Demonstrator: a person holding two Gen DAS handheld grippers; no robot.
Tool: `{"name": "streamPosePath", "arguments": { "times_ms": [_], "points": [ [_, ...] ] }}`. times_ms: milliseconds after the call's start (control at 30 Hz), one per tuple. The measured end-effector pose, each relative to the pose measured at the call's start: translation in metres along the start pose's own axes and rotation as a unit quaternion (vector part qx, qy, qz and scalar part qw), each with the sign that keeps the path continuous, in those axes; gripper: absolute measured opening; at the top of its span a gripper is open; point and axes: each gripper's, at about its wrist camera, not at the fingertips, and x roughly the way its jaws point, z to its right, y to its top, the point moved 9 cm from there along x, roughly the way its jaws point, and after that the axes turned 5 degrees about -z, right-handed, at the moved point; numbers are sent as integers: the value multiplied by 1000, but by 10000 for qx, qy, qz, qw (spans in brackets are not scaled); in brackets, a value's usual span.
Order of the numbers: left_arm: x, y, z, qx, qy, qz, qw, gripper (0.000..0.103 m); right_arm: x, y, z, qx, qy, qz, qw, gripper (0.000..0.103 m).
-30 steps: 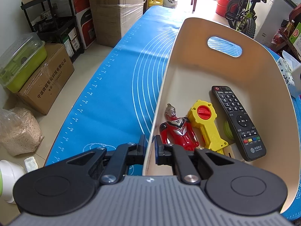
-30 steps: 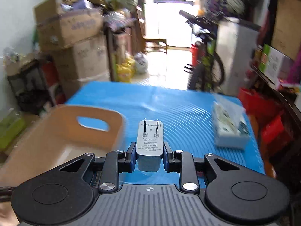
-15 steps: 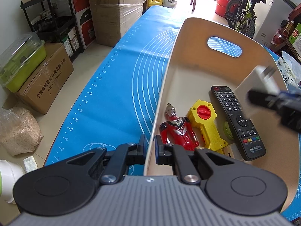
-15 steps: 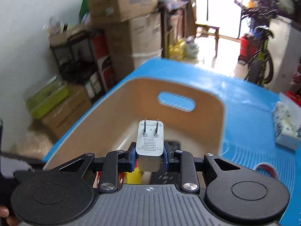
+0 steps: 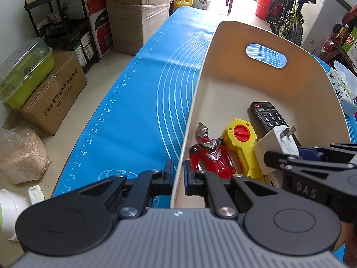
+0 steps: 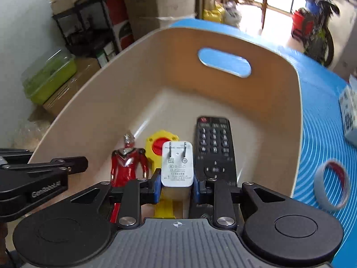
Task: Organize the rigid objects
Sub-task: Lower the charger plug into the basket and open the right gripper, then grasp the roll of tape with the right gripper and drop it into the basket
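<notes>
A beige bin (image 5: 223, 84) stands on the blue mat (image 5: 138, 111). My left gripper (image 5: 178, 174) is shut on the bin's near left wall. Inside lie a red hero figure (image 5: 212, 154), a yellow toy with a red knob (image 5: 241, 138) and a black remote (image 5: 267, 115). My right gripper (image 6: 177, 184) is shut on a white plug adapter (image 6: 177, 165) and holds it inside the bin, low over the yellow toy (image 6: 160, 143), between the figure (image 6: 128, 158) and the remote (image 6: 214, 149). The adapter also shows in the left wrist view (image 5: 274, 147).
A roll of tape (image 6: 332, 184) and a tissue pack (image 6: 349, 114) lie on the mat right of the bin (image 6: 296, 111). Cardboard boxes (image 5: 53, 91), a shelf, a green container (image 5: 24, 73) and a bicycle (image 5: 287, 20) stand around the table.
My right gripper has carried the adapter leftward over the bin's rim and down into the bin. The left gripper and the bin have not moved.
</notes>
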Motion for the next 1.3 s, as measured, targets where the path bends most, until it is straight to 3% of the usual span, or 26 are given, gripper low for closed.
{"name": "streamPosePath", "arguments": {
  "times_ms": [100, 133, 167, 400, 600, 700, 833, 1000, 1167, 1300],
  "points": [
    [0, 0, 0, -3, 5, 0, 10000, 12, -7, 2, 2, -64, 9, 110, 9999, 37],
    [0, 0, 0, -5, 5, 0, 10000, 12, -12, 3, 2, -125, 2, 189, 9997, 49],
    [0, 0, 0, -5, 4, 0, 10000, 12, -17, 4, 3, -184, 35, 259, 9995, 54],
    [0, 0, 0, -16, -11, -6, 10000, 10, -81, 14, 40, -2, -36, 931, 9956, 55],
    [0, -1, 0, -39, -16, -7, 10000, 10, -105, 18, 111, 464, -694, 1267, 9884, 55],
    [0, -1, 0, -49, -27, -7, 10000, 9, -91, 9, 151, 702, -1064, 1173, 9849, 55],
    [1, -1, 1, -61, -35, -11, 10000, 9, -49, -10, 188, 1067, -1178, 606, 9854, 55],
    [1, -1, 0, -60, -36, -8, 10000, 9, -3, -33, 208, 1343, -1237, 109, 9831, 51],
    [1, -1, 0, -57, -27, -9, 10000, 9, 23, -34, 213, 1035, -1559, -15, 9823, 50],
    [2, -1, 1, -40, -2, -9, 10000, 10, 23, -26, 216, 1050, -1509, 162, 9828, 49]
  ]
}}
